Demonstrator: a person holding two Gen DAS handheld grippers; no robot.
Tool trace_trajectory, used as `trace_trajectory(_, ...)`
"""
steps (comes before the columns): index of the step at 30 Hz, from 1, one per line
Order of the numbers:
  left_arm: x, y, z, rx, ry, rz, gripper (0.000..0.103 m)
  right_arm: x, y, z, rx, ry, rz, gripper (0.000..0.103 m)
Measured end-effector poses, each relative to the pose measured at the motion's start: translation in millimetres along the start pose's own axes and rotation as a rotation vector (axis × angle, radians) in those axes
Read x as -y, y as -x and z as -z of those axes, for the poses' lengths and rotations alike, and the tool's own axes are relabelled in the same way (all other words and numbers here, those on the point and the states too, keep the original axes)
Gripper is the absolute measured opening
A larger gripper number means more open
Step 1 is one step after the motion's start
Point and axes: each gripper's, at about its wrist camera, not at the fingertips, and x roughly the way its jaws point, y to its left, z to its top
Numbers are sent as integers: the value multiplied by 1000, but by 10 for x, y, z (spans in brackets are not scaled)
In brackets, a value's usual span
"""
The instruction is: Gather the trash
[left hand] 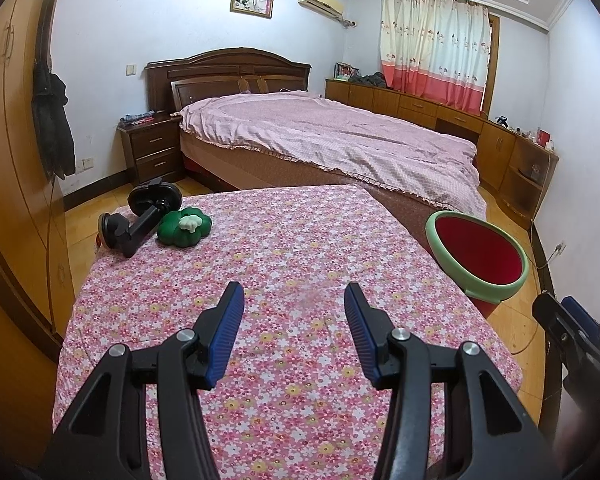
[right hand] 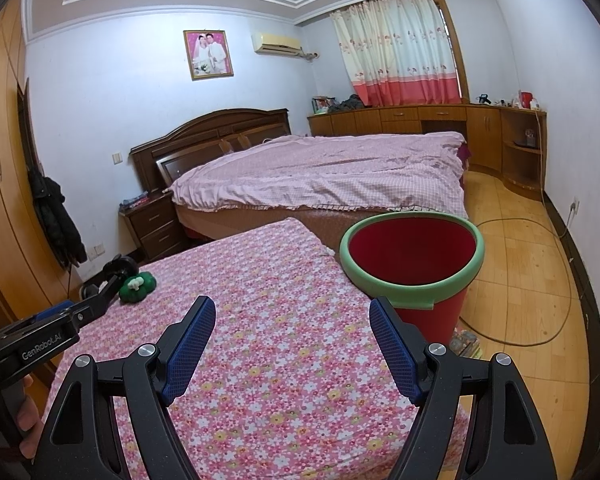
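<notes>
A worktop [left hand: 292,248] under a pink flowered cloth is filling the lower middle of both views, with a bed [left hand: 332,136] lying behind it. A red bin with a green rim [right hand: 410,268] is standing on the floor just beside the worktop's right edge; in the right wrist view it is sitting just above and right of the right tongs [right hand: 292,312], its base cut off behind one finger. The left tongs [left hand: 294,300] are hanging over bare cloth, jaws spread with nothing between them; the right tongs are spread wider, likewise holding nothing. At the worktop's far left corner, well apart from both tongs, a black bracket-like object [left hand: 140,216] is lying touching a green flower-shaped item with a white top [left hand: 185,227]; what either one is stays hard to make out. In the right wrist view the left tongs are partly covering the black object.
</notes>
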Motion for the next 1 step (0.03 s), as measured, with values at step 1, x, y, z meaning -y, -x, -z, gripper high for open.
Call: trace_trajectory(1,1,-3,7,-2,-1,0,52,0,-2,0,-1,0,0,80)
